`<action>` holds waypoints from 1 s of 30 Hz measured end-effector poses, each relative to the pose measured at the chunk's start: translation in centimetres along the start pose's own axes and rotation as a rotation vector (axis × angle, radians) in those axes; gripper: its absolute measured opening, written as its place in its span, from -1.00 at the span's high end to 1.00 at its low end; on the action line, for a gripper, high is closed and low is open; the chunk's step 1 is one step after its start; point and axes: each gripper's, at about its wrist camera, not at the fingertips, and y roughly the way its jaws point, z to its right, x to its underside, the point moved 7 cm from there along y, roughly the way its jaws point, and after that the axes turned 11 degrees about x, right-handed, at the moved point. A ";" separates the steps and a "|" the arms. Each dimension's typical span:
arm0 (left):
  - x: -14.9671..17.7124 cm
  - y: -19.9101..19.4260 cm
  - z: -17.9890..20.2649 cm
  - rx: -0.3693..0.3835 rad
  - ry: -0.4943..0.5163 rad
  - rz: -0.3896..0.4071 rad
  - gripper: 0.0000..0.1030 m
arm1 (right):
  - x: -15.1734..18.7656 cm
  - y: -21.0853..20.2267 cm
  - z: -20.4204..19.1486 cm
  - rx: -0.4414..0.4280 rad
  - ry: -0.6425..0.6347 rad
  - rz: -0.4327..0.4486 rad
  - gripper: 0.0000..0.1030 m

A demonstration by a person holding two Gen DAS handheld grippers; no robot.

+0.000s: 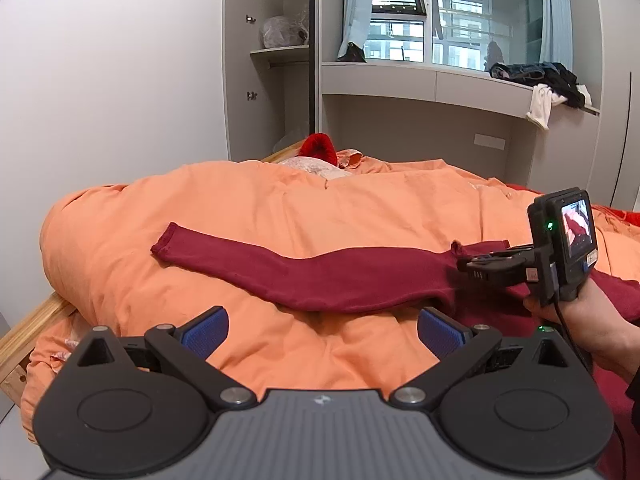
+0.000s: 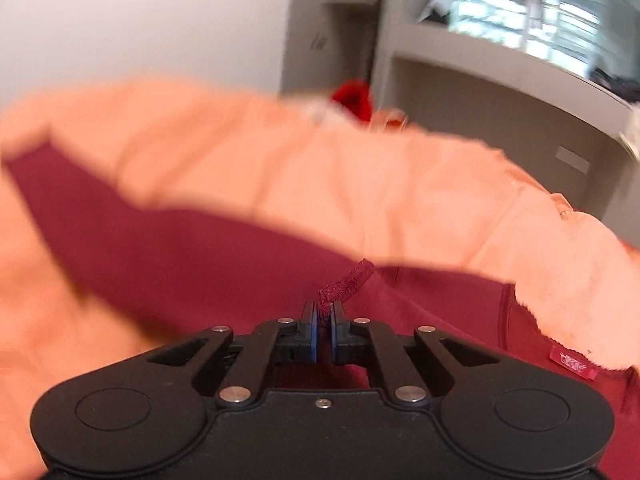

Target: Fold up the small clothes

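A dark red garment lies spread on the orange duvet of the bed, one long sleeve reaching out toward nine o'clock in the left wrist view, its cuff lying flat on the duvet. The left gripper hovers low over the duvet at six o'clock with its blue-padded fingers spread wide, nothing between them. At three o'clock a hand holds the right gripper, whose small screen faces the camera. In the blurred right wrist view its fingers are pressed together, pinching a stitched edge of the garment that stands up from the pads toward twelve o'clock. At four o'clock in that view a small red label is sewn to the garment; it carries pale markings too blurred to read. A bright red item sits beyond the duvet at twelve o'clock, and dark clothes are heaped on the window ledge at two o'clock.
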 end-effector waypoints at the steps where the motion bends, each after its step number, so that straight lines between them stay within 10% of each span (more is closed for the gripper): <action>1: 0.0 0.0 0.0 0.001 0.000 0.002 -0.99 | 0.2 0.5 -0.2 -0.014 0.014 -0.026 0.88; 4: 0.1 0.2 0.3 0.010 0.005 -0.003 -0.99 | 2.7 3.3 -1.7 0.032 -0.083 -0.198 0.63; 11: -0.6 -0.5 2.4 0.065 -0.015 0.028 -0.99 | 0.7 -14.1 0.1 0.125 0.201 0.227 -0.96; 18: -2.9 -1.9 5.3 0.038 -0.081 0.102 -0.99 | 8.8 -29.9 -1.2 0.455 0.717 0.484 -1.00; 21: -3.4 -2.8 6.7 0.040 -0.075 0.126 -0.99 | 10.1 -32.0 -2.3 0.559 0.694 0.508 -1.00; 24: -4.1 -3.6 7.5 0.043 -0.107 0.141 -0.99 | 10.1 -32.3 -3.2 0.575 0.589 0.435 -1.00; 30: -4.4 -4.7 7.9 0.061 -0.227 0.163 -0.99 | 13.1 -35.3 -1.3 0.392 1.053 0.491 -1.00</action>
